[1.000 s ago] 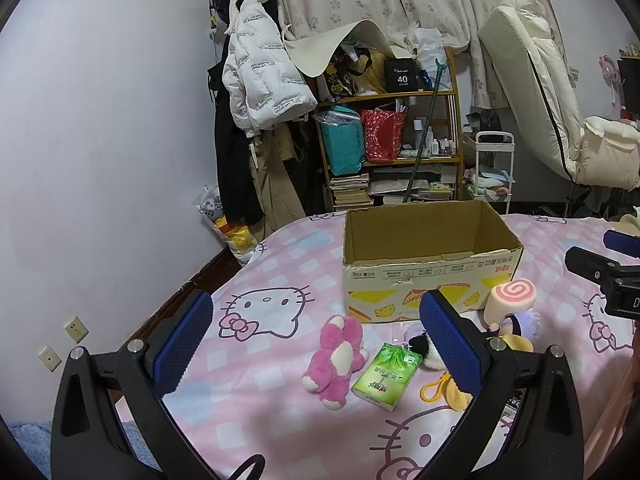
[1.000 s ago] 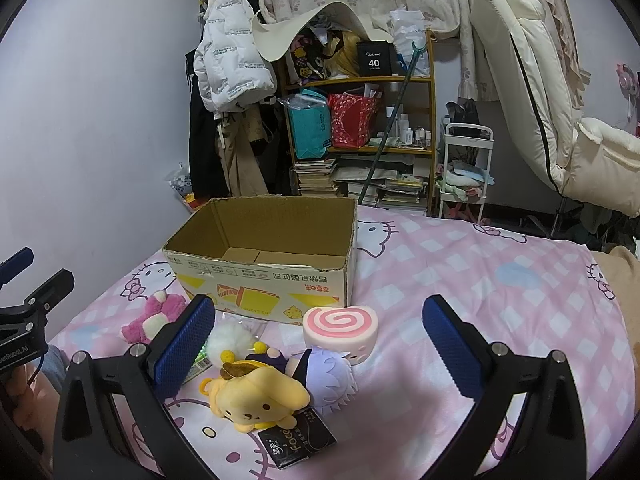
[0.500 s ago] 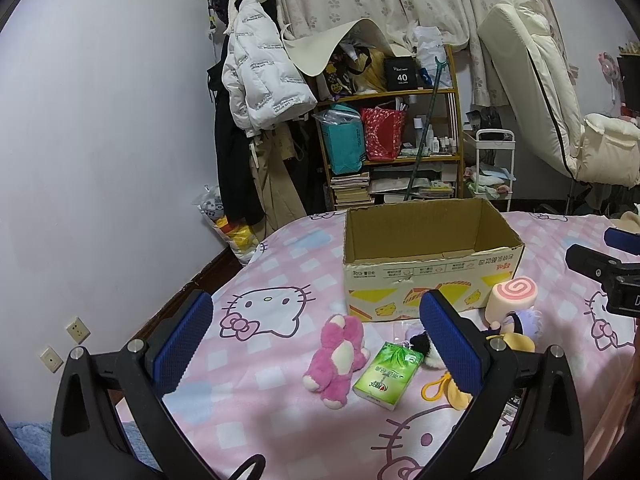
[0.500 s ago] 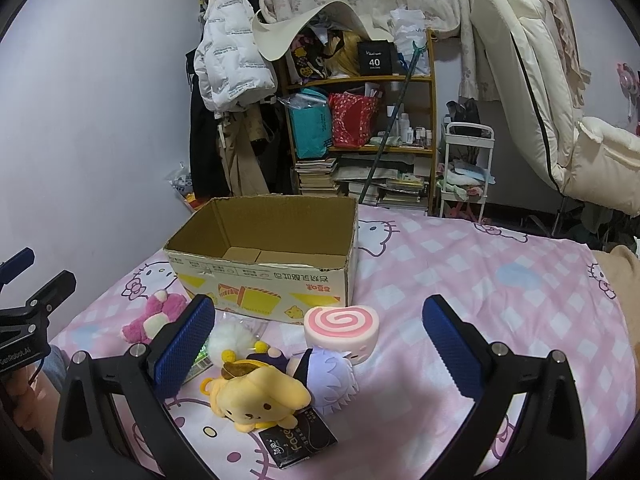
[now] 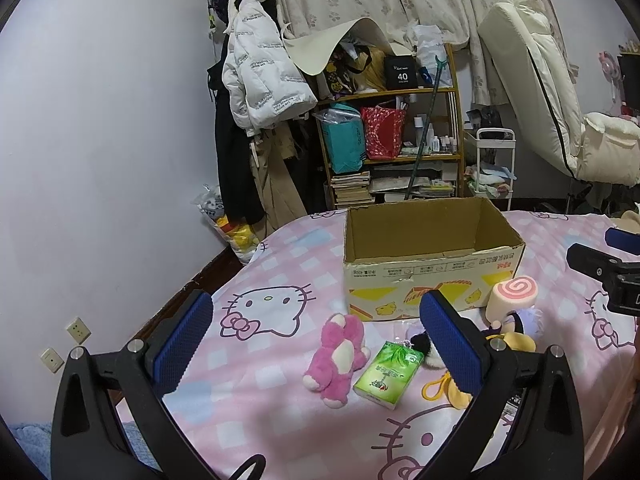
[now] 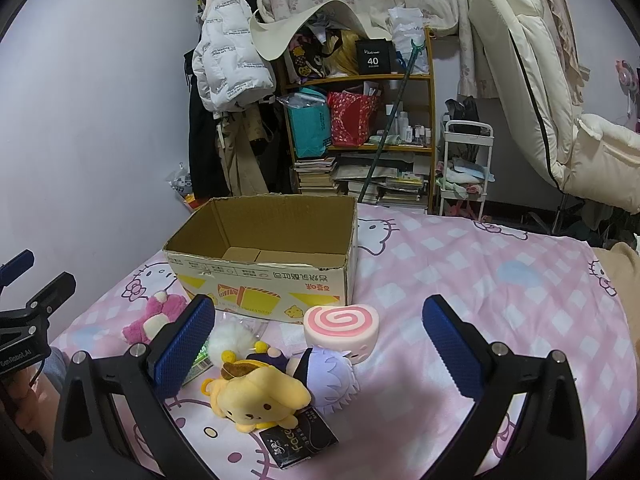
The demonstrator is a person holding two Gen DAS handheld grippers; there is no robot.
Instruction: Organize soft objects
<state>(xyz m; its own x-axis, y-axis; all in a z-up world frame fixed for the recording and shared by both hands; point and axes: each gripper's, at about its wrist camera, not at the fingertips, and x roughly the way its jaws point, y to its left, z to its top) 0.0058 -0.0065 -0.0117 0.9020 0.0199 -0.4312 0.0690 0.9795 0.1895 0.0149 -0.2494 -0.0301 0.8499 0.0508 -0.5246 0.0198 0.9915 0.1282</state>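
Nearby, a tissue pack [image 5: 388, 374] lies beside the pink plush [image 5: 338, 356].

Home bedroom: bed w/ cartoon-cat sheet [image 5: 280, 360] (cluttered bookshelf [image 5: 392, 152] behind)

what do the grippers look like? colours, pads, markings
Both the left gripper and the right gripper have a black frame forking into two arms, silver screws at the joints, and flat fingers faced with blue knurled pads. In the right view, the left gripper's body shows white "GenRobot.AI" lettering and a thin cable.
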